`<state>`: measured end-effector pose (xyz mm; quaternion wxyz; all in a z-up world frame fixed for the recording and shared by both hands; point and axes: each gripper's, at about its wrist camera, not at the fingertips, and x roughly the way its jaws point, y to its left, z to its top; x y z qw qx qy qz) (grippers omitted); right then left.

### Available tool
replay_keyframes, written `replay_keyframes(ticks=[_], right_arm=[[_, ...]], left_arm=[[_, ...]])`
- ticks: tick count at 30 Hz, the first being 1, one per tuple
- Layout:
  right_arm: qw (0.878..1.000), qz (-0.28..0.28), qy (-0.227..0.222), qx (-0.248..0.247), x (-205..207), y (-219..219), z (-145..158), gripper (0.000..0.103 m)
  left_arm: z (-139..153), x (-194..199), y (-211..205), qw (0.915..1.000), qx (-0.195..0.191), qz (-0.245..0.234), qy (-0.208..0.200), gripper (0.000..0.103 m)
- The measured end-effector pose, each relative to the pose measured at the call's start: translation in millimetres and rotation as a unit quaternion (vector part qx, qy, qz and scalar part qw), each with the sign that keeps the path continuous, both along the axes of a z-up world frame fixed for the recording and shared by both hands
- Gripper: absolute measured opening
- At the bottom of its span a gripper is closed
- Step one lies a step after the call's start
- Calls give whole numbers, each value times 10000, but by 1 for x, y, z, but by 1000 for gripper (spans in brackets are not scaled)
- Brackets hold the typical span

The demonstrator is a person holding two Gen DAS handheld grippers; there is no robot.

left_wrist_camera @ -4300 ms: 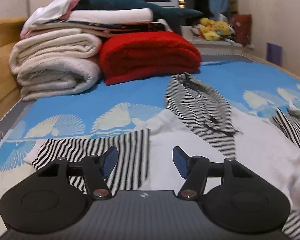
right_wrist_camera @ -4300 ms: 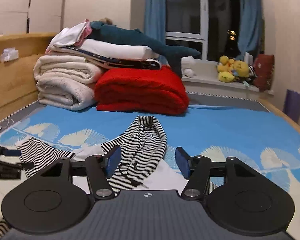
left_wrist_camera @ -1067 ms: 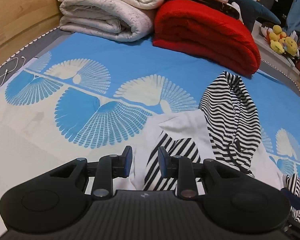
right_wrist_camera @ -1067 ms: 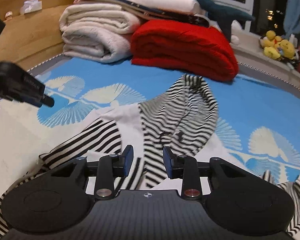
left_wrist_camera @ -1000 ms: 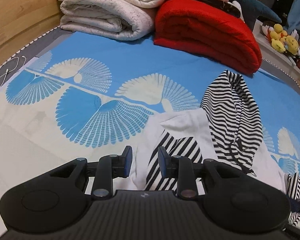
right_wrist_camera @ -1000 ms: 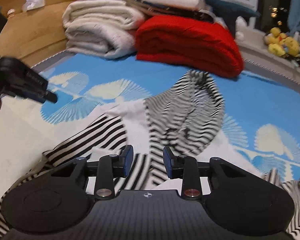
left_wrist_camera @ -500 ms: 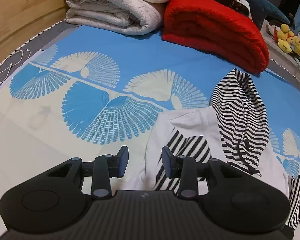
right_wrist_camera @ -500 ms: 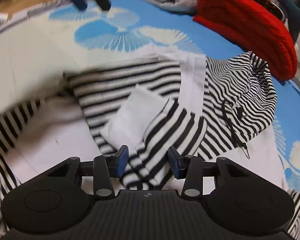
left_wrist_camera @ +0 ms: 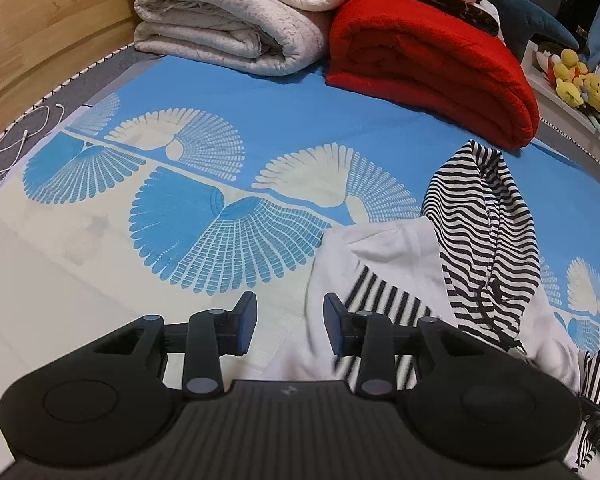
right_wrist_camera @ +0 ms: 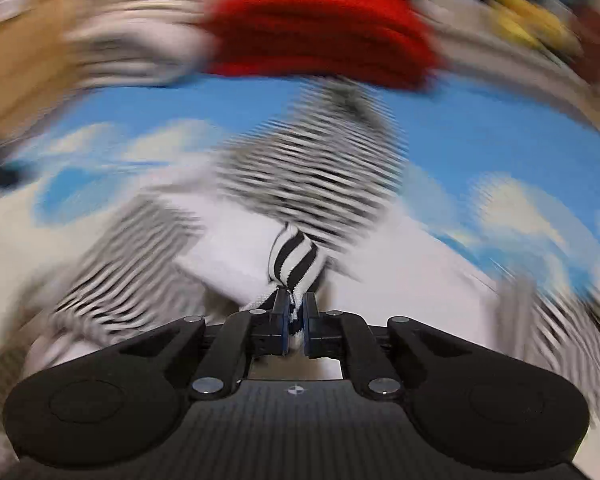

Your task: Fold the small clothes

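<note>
R gripper [right_wrist_camera: 295, 316] pinching striped sleeve [right_wrist_camera: 296, 258], thin bite near pad tips – may slip if pulled fast; L gripper [left_wrist_camera: 290, 322] spread, empty, so hoodie [left_wrist_camera: 384, 248] may drag

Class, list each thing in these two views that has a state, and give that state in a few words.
Left hand-held gripper: open, empty.
Right hand-held gripper: shut on striped sleeve cuff.
Black-and-white striped hooded top: spread out, unfolded.
Red fleece blanket: folded.
Cream quilt: folded, stacked.
</note>
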<state>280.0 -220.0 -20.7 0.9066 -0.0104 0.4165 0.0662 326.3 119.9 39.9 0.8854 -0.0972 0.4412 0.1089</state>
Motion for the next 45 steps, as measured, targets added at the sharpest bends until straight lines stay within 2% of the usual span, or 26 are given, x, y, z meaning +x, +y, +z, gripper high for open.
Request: replay_keyframes(ticks=[3,4,6,9,10,11,15,19,22,25,28,31,34,36,38,41,45], right_arm=[[9896,-1295,605,142,10,-43,-15,6],[9854,-1524,733,194,12,-52,-19,10],[9807,-1635,887,602,16,-65,-24,10],[9777,-1665,845,961,20,-70,-24,32],[9755,-1747,863,1017,22,-71,-25,43],[9718,-1863,929,1110,25,-74,-27,47],[9520,-2362,1393,1364,32,-86,-44,47],[9391,-2853,1630,1006,36,-95,-63,48],[9400,-2973,1518,706,40,-101,-66,48],[9414,-2997,1352,755,45,-108,-63,48],[9561,-2477,1229,971,60,-110,-59,49],[9742,-1896,1063,610,75,-104,-60,49],[9804,-1590,1121,308,82,-99,-71,47],[9817,-1488,1165,234,84,-96,-75,38],[9833,-1427,1120,174,84,-91,-72,13],[9867,-1305,950,187,85,-85,-62,8],[9846,-1652,266,499,82,-92,-24,8]], left_arm=[[-1,1,-2,10000,-3,-47,25,41],[-2,1,-3,10000,3,-65,35,41],[-3,3,-5,9999,5,-91,63,41],[-3,5,-8,9999,-18,-110,62,41],[-4,6,-10,9999,-19,-125,58,42],[-4,6,-11,9999,-18,-146,60,43],[-5,7,-18,9997,-23,-248,88,44],[-7,7,-19,9995,-17,-290,111,44],[-6,6,-17,9995,2,-308,106,44],[-7,5,-15,9994,11,-315,121,44],[-7,4,-14,9994,25,-330,131,44],[-8,2,-11,9993,53,-341,154,44],[-7,0,-8,9993,57,-341,150,44],[-6,0,-4,9994,49,-315,144,44],[-5,0,-2,9995,46,-283,132,44],[-5,0,-1,9995,45,-285,136,44],[-3,0,-3,9993,63,-333,124,44]])
